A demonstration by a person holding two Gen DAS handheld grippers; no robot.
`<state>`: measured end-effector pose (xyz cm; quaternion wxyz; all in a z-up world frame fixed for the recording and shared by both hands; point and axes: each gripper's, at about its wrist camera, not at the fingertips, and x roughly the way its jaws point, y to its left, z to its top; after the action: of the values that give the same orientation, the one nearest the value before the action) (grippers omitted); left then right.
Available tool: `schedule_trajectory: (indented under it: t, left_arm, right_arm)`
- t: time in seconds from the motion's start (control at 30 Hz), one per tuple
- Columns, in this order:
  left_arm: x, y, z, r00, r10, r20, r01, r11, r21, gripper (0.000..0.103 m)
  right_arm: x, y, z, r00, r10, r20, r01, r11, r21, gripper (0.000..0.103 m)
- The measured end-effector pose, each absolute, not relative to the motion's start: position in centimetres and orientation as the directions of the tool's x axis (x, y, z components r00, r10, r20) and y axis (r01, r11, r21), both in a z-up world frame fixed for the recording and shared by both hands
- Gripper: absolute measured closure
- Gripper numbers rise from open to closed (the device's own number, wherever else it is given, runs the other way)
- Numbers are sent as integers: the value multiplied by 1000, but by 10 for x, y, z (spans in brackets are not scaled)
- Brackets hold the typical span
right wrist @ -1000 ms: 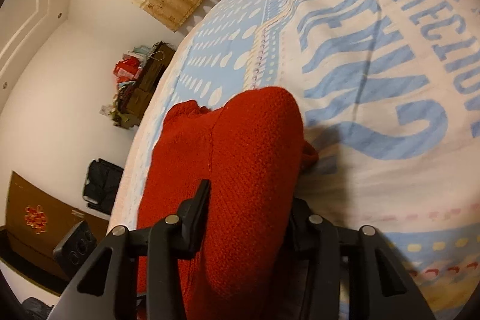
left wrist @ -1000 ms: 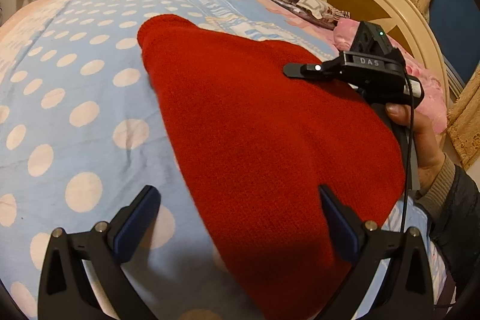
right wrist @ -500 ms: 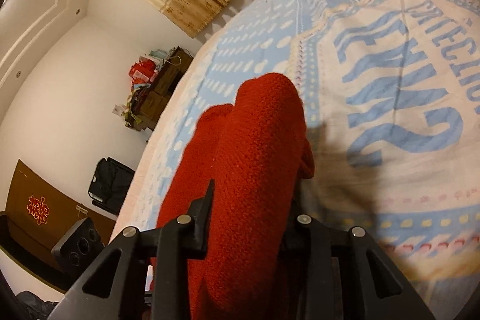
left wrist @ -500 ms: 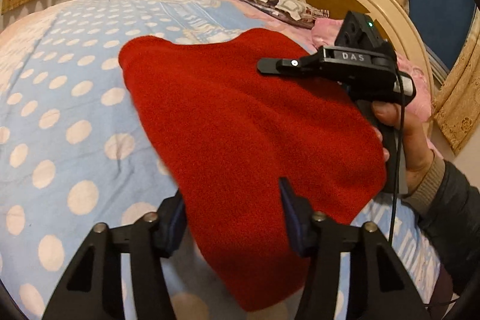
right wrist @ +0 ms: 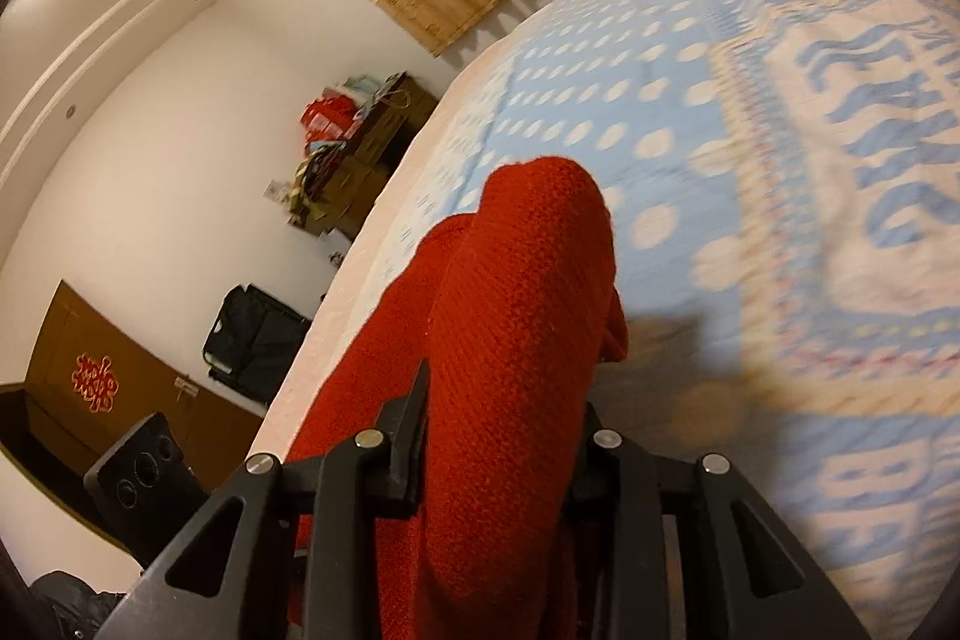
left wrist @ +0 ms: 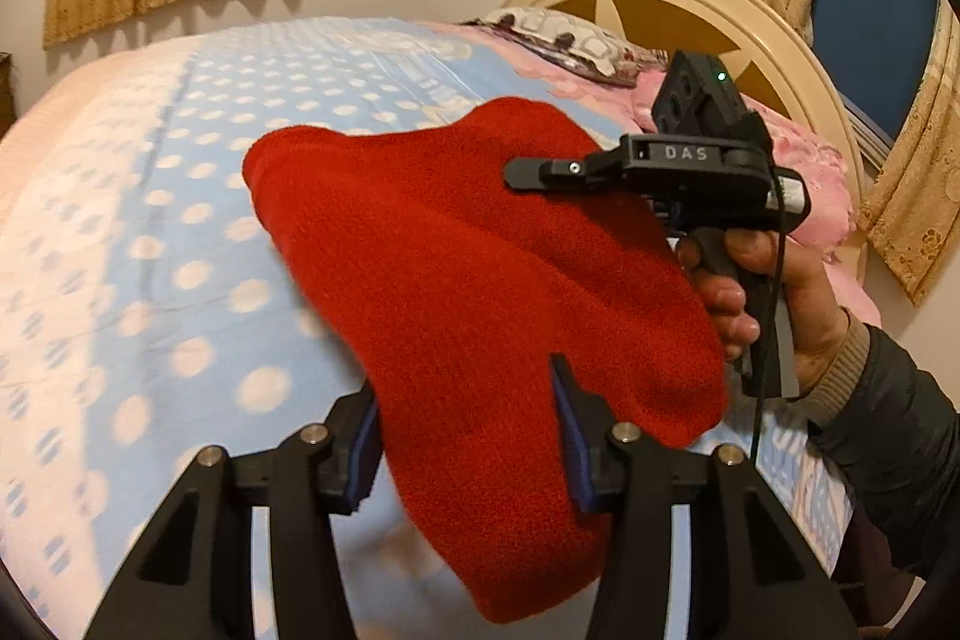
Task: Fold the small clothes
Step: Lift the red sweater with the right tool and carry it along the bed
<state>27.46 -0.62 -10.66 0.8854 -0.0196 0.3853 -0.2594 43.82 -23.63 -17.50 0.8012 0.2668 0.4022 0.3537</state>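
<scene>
The red knit [left wrist: 480, 280] hung lifted above the bed [left wrist: 150, 250], gripped at two places along its near edge. In the left wrist view the left gripper [left wrist: 465, 442] had the cloth bunched between its two blue-padded fingers [left wrist: 360, 454]; the jaws were closing, and both pads pressed against the fabric, which filled the gap and spilled down below them in a loose fold. From there the knit stretched away and to the right, towards the right gripper [left wrist: 528, 172], which a hand [left wrist: 774, 292] in a dark sleeve held by its handle. That gripper's fingers reached over the cloth's far right edge. In the right wrist view the right gripper [right wrist: 498, 436] was clamped on a thick roll of the knit [right wrist: 516, 340], the fabric standing up between the two black fingers [right wrist: 408, 424] and bulging forward past their tips. The rest of the cloth trailed off to the left and downward, out of frame. Beneath it lay the blue bedspread [right wrist: 660, 100] with its pale dots and lettering, not touching the raised part of the cloth.
</scene>
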Motion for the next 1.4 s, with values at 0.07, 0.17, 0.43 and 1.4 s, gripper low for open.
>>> schedule_trajectory:
  t: [0.07,0.17,0.43,1.4]
  left_arm:
    - [264,9,-101,593,-457,-662,426,877,-224,52]
    - [255,28,-95,625,-426,-654,394,896,-207,53]
    - [231,85,-83,713,-340,-613,279,940,-196,53]
    - [177,219,-142,748,-101,-656,-94,962,-255,53]
  right_arm:
    - [434,-219,-172,409,797,-445,-373,591,716,71]
    - [430,-186,-167,379,818,-433,-403,567,718,71]
    - [426,-103,-153,298,863,-407,-474,504,722,71]
    - [428,143,-198,-15,888,-459,-561,372,739,71]
